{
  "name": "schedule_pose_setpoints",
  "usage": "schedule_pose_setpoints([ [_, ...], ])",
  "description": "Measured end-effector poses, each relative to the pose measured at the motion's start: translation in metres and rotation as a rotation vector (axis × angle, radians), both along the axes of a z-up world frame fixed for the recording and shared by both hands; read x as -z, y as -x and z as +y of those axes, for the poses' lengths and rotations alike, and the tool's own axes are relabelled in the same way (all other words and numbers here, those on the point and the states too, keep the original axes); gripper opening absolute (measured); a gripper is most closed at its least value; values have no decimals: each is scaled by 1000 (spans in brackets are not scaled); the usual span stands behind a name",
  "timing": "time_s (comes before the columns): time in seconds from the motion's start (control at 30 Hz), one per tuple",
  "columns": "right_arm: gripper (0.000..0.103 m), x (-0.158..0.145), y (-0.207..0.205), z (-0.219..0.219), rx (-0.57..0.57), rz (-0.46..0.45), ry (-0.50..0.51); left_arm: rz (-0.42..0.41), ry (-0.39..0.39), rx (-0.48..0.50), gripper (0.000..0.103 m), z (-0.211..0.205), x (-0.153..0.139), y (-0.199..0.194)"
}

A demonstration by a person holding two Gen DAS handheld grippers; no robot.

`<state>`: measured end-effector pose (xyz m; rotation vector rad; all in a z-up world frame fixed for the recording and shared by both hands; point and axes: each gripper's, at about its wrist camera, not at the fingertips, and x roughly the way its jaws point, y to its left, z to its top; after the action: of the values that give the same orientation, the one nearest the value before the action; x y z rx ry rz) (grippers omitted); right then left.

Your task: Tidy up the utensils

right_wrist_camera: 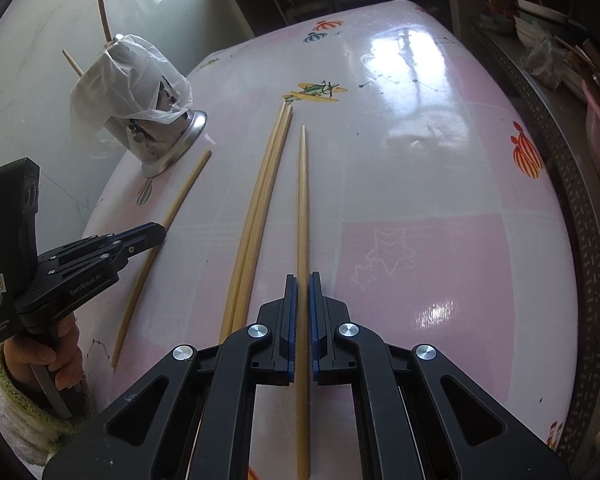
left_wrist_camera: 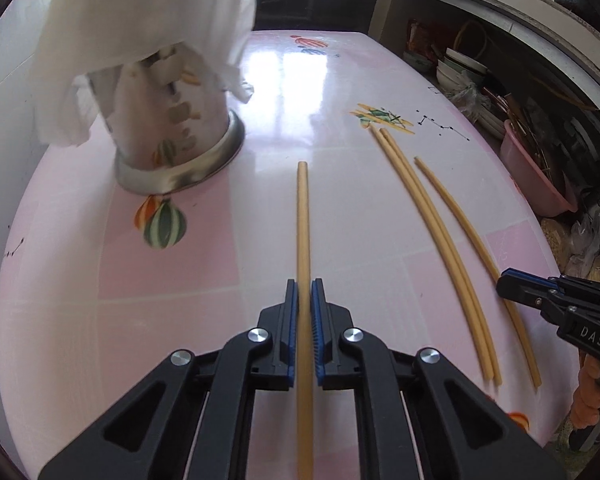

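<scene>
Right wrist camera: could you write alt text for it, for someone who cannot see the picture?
The right gripper is shut on a single wooden chopstick lying on a glossy pink table. To its left lie a pair of chopsticks and one more, gripped by the left gripper. Behind stands a metal holder draped in a plastic bag.

My right gripper (left_wrist_camera: 504, 280) carries "DAS" in pale letters on its black body. My left gripper (right_wrist_camera: 162, 232) reads "GenRobot.AI" along its side; its small label is illegible.
</scene>
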<state>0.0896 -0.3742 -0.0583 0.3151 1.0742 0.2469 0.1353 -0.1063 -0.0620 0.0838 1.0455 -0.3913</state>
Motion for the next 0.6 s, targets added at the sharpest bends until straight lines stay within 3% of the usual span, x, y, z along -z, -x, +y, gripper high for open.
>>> schedule_pose_setpoints([
  [0.27, 4, -3, 10, 3, -46, 41, 51, 45, 4, -31, 6, 46, -3, 19],
  [0.43, 12, -8, -7, 2, -54, 37, 71, 52, 33, -8, 8, 47, -9, 11],
  [0.6, 22, -15, -26, 6, -79, 8, 126, 72, 23, 40, 21, 40, -12, -4],
])
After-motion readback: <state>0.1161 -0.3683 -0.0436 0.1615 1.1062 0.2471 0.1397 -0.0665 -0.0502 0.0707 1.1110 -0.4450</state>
